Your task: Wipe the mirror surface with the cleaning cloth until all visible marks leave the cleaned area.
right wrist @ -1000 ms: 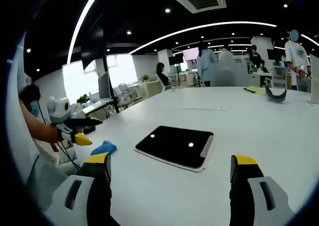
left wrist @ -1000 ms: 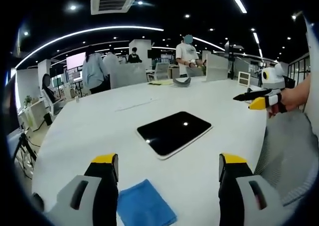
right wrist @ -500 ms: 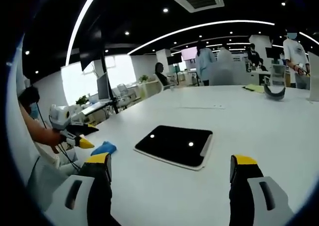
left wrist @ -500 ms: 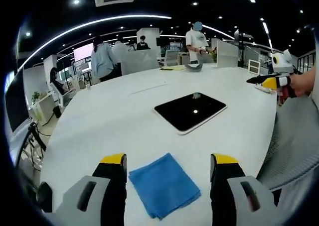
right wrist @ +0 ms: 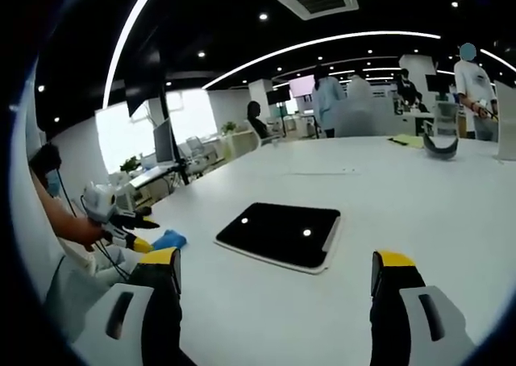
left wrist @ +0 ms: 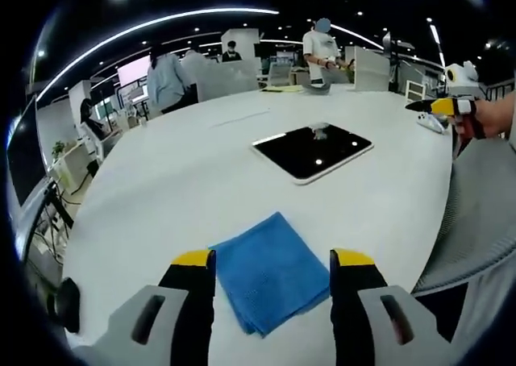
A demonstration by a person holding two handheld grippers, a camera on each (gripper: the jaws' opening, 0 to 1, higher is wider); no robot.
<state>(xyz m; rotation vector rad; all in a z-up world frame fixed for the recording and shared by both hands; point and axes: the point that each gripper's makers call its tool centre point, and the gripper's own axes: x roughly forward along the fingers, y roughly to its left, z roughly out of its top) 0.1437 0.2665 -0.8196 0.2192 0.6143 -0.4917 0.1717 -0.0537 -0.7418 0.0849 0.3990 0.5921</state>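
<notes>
My left gripper (left wrist: 272, 263) hangs low over the white desk (left wrist: 177, 180) with its jaws spread to either side of the blue cleaning cloth (left wrist: 270, 269), which lies flat and not yet pinched. The dark mirror (left wrist: 312, 151) lies beyond the cloth, well apart from it. My right gripper (right wrist: 274, 273) is off the desk, jaws wide and holding nothing, facing the mirror (right wrist: 280, 234).

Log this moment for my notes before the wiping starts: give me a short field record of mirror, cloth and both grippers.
mirror: flat on the white table, dark, reflecting ceiling lights
cloth: blue, lying on the table, apart from the mirror
left gripper: open, jaws either side of the cloth
right gripper: open, holding nothing, pointed toward the mirror
wiping: not yet begun
</notes>
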